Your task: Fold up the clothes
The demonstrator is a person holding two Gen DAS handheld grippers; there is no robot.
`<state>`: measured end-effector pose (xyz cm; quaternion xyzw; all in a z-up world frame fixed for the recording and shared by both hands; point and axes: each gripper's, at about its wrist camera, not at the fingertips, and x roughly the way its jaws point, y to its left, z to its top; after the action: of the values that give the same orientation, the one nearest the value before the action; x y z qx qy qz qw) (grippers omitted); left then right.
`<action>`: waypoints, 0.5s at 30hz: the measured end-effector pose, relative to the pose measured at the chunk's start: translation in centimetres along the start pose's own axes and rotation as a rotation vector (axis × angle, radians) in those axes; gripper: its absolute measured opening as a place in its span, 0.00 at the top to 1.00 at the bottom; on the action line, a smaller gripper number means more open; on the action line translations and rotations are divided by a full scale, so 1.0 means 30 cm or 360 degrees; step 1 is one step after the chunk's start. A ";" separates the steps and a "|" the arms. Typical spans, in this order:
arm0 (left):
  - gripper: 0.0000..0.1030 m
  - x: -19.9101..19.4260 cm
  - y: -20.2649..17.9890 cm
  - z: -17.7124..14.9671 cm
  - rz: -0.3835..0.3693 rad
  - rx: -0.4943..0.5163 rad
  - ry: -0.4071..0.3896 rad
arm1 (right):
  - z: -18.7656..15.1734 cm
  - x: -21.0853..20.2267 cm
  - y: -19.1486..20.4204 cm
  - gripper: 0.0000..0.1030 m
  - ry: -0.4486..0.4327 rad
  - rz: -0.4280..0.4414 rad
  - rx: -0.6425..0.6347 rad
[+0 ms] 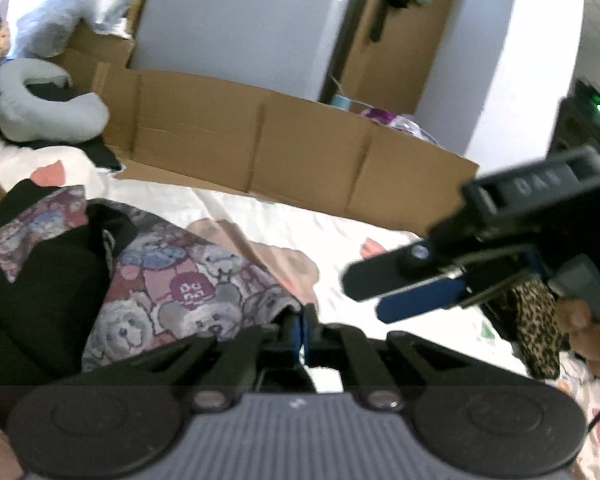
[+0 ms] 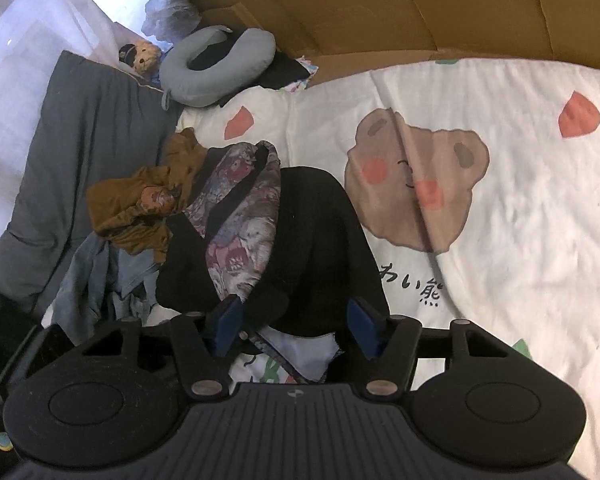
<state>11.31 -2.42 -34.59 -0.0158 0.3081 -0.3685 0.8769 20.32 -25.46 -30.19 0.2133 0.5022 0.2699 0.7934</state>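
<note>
the bear-print garment (image 1: 188, 280) with its black lining lies bunched on the bed sheet (image 2: 500, 240), at the edge of a heap of other clothes (image 2: 132, 208). the left claw (image 1: 300, 320) is pinched fully together on an edge of that garment, the fabric running right up into its pads. the right claw (image 2: 296, 320) stands part open over the black part of the garment, cloth lying between its fingers, but i can't see the pads pressing on it. to do this well, i'd say the right one should close on a second edge, well apart from the left grip. then both should draw the piece clear of the heap and spread it flat on the open sheet before any fold.
</note>
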 end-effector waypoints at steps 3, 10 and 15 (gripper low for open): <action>0.99 0.002 -0.025 -0.014 -0.0022 0.0044 0.0014 | -0.002 0.013 -0.009 0.46 0.0026 0.0023 0.0046; 0.99 0.005 -0.092 -0.046 -0.0029 0.0196 0.0040 | -0.005 0.060 -0.007 0.53 0.0103 0.0015 0.0090; 0.99 0.003 -0.131 -0.074 0.0006 0.0298 0.0046 | -0.013 0.097 -0.023 0.61 0.0172 -0.0020 0.0143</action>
<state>7.63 -4.91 -35.45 0.0722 0.2849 -0.3943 0.8707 21.12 -24.10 -32.75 0.2306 0.5573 0.2533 0.7564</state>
